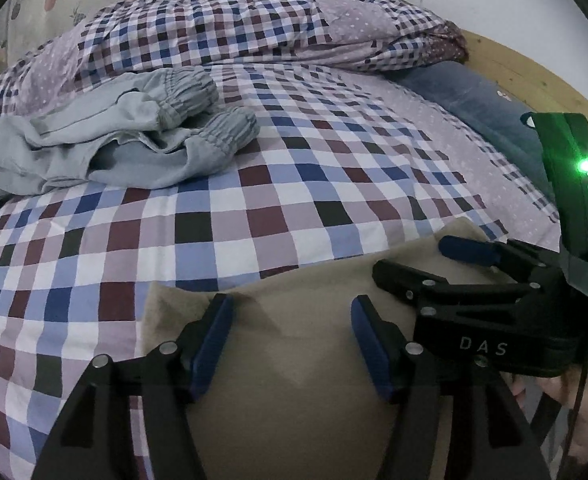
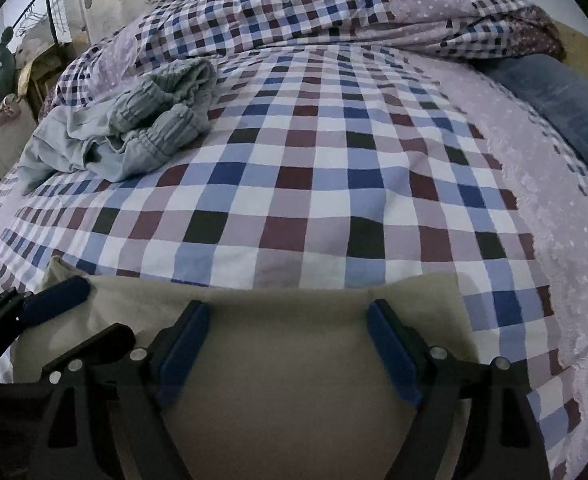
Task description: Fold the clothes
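Observation:
A beige garment lies flat on the near part of the checked bed, its far edge straight. My left gripper hovers over it, open, with nothing between its blue pads. My right gripper is open too, above the same beige cloth further right. The right gripper shows at the right of the left wrist view, and the left gripper shows at the left of the right wrist view. A crumpled pale grey-blue garment with elastic cuffs sits at the far left of the bed.
The checked bedsheet covers the bed. A rolled checked quilt lies along the far side. A blue pillow rests at the far right by a wooden headboard. A hand holds the right gripper.

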Demonstrator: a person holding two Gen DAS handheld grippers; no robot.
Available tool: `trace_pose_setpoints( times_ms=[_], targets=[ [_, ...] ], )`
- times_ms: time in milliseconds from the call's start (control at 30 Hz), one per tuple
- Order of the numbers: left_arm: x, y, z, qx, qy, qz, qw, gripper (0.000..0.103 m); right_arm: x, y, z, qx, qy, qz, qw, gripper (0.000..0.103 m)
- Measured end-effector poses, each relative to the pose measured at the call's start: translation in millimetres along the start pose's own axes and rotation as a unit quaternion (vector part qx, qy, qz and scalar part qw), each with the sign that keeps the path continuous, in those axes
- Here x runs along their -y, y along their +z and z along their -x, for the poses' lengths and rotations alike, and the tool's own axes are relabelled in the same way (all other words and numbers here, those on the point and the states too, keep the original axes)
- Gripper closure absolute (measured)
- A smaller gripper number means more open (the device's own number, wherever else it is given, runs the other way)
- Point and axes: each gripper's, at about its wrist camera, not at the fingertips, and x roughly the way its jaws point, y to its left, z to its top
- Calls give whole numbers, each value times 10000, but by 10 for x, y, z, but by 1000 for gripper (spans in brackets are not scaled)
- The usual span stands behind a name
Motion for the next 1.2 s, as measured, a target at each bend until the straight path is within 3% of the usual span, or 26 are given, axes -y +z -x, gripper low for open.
trace_pose_setpoints(
  times_ms=[100, 200, 333, 500, 700, 867, 1200],
  targets=[
    [-13, 4, 65, 51, -26, -36, 10000, 35, 6, -33, 144, 243, -113, -54, 9996, 17],
    [-24, -4, 165, 163, -15, -49, 9999, 27, 71, -86, 350, 561, -147, -253, 9980, 16],
    [48, -67, 346, 246, 90, -254, 9993, 27, 133, -244, 601, 600, -139, -422, 9972, 16],
    [259, -272, 572, 372, 133, -832, 9958, 23, 21, -527, 885, 604, -123, -136, 9980, 16],
    [407, -456, 522, 461, 343, -1321, 9896, 17, -24, -694, 770, 403, -87, -67, 9991, 13],
    [403, -474, 485, 433, 336, -1288, 9902, 16, 49, -717, 679, 294, 20, -189, 9994, 8],
    [419, -592, 728, 596, 320, -1271, 9896, 16, -14, -821, 960, 546, -204, -220, 9981, 8]
  ],
)
